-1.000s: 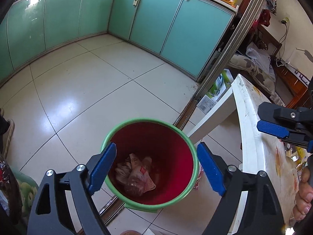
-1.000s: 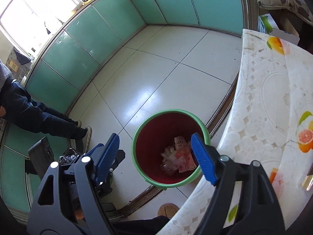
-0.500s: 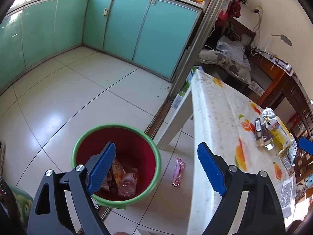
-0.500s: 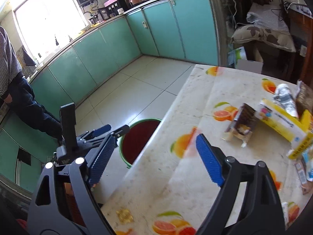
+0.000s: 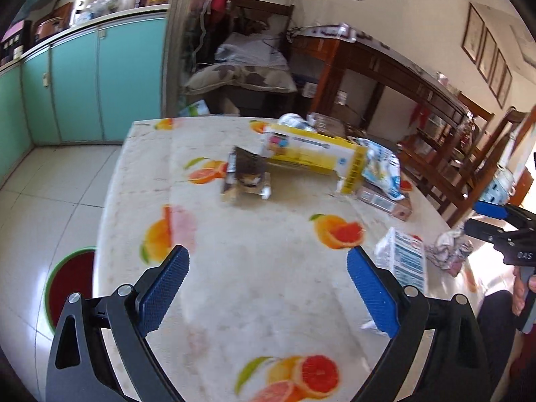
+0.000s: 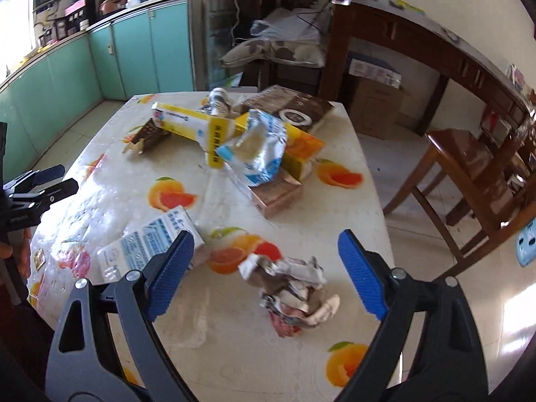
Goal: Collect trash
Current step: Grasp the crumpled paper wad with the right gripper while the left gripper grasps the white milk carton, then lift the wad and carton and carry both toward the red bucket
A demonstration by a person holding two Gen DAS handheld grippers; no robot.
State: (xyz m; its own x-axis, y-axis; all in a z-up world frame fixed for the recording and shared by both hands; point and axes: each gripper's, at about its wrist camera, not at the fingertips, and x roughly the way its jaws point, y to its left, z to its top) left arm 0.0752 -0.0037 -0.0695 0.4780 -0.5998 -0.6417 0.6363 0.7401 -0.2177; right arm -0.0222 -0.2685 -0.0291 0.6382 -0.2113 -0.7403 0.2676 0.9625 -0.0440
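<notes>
Trash is lying all over the table (image 6: 351,134). Both claws are opening wide with nothing inside. The right gripper (image 6: 266,269) is hanging over the crumpled wrapper (image 6: 294,294) at the bottom middle, probably to grab it. The left gripper (image 5: 268,289) is hanging over bare cloth.

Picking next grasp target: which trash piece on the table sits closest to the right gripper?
The crumpled paper wad, lying between the opening right gripper fingers. The blue-and-white carton lies just outside them; the yellow box is farther back.

Crumpled wrapper (image 6: 294,296) near table edge; flattened blue-white carton (image 6: 147,244) beside; yellow box (image 6: 201,125) farther back.
</notes>
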